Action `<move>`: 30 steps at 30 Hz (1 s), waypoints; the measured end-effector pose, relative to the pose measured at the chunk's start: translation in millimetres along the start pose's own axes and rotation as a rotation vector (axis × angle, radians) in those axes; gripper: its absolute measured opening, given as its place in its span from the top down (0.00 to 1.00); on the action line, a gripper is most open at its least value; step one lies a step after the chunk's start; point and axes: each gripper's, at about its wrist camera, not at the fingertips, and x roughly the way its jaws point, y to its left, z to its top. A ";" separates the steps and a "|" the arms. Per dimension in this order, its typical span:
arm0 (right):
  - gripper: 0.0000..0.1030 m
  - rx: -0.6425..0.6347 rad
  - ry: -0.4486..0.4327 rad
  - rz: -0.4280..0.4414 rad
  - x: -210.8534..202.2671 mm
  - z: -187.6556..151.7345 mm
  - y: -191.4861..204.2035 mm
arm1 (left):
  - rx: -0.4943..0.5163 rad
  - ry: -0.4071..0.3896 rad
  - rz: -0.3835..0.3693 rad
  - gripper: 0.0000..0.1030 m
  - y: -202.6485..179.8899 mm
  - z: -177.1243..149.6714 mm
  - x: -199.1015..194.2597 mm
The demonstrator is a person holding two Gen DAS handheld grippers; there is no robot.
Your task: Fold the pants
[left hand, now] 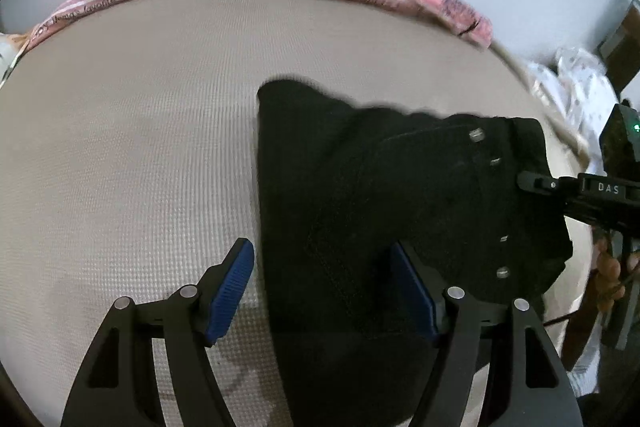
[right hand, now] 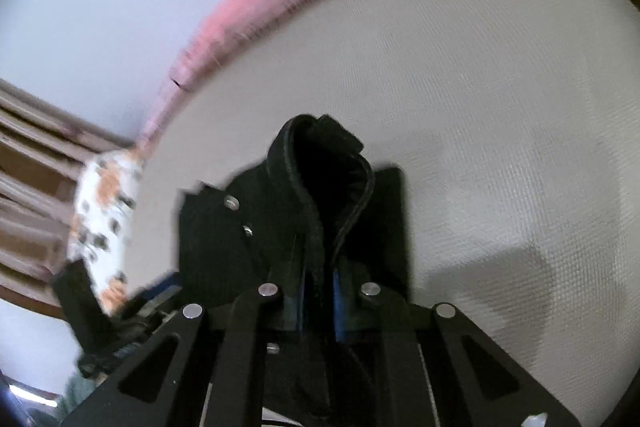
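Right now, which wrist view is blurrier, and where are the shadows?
Right wrist view: motion blur smears the pink striped cloth and the black pants edges; a soft shadow falls on the beige mattress at lower right. Left wrist view: sharper, mattress weave crisp, only slight blur along the pants' top edge; both show fisheye bending.

The right gripper's fingers pinch the black pants.

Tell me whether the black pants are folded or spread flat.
Folded: the black pants lie as a compact stack on the bed, one edge bunched up in the right claw.
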 end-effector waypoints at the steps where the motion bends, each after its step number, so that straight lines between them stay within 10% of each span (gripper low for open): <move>1: 0.76 0.017 0.003 0.008 0.9 -0.2 -4.5 | -0.004 0.010 0.000 0.31 0.7 -1.4 3.6; 15: 0.71 -0.062 -0.012 -0.074 -44.3 -56.2 14.1 | -0.005 0.010 0.036 0.31 15.0 -26.0 -9.4; 20: 0.88 -0.156 -0.031 -0.166 -46.1 -64.1 31.7 | -0.020 0.018 0.061 0.30 16.4 -32.7 -13.1; 30: 0.90 -0.135 0.032 -0.238 -36.4 -89.9 10.1 | -0.010 0.047 0.064 0.30 23.1 -36.6 -9.9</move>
